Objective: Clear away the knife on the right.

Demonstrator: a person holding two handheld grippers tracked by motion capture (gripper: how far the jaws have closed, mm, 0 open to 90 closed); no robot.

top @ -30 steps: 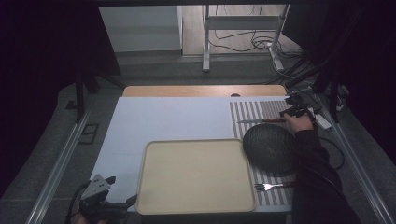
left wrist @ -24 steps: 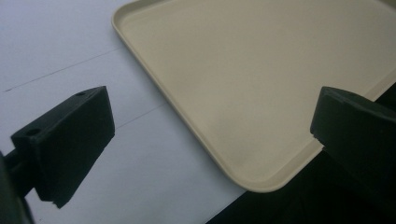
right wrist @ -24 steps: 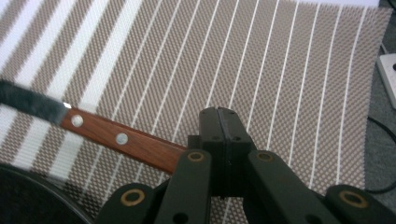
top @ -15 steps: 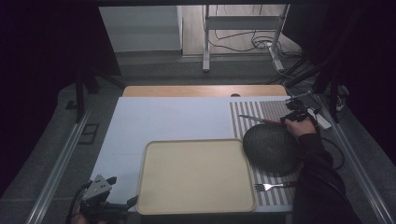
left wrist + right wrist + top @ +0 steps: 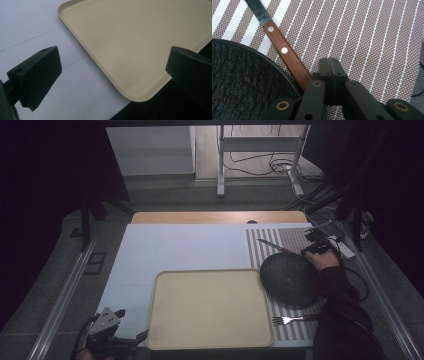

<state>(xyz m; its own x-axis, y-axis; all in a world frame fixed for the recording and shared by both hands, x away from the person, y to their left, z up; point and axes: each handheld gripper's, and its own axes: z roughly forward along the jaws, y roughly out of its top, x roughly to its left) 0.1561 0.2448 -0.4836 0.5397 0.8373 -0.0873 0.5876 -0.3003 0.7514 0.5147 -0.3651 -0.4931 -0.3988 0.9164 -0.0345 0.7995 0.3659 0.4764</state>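
Knife (image 5: 287, 53) handle skirts the dark plate's (image 5: 244, 82) rim beside the pressed-together right tool (image 5: 329, 65); left tool (image 5: 112, 72) spread over the tray (image 5: 130, 37) corner

Beige tray (image 5: 210, 310), black textured plate (image 5: 290, 277), brown/white striped mat (image 5: 367, 32), knife (image 5: 287, 53) w/ reddish-brown handle.

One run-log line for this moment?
right gripper: shut, beside wood-handled knife | left gripper: open, at beige tray | black plate: on striped mat

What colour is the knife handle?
Reddish-brown wood with two silver rivets; the knife handle shows best in the right gripper view.
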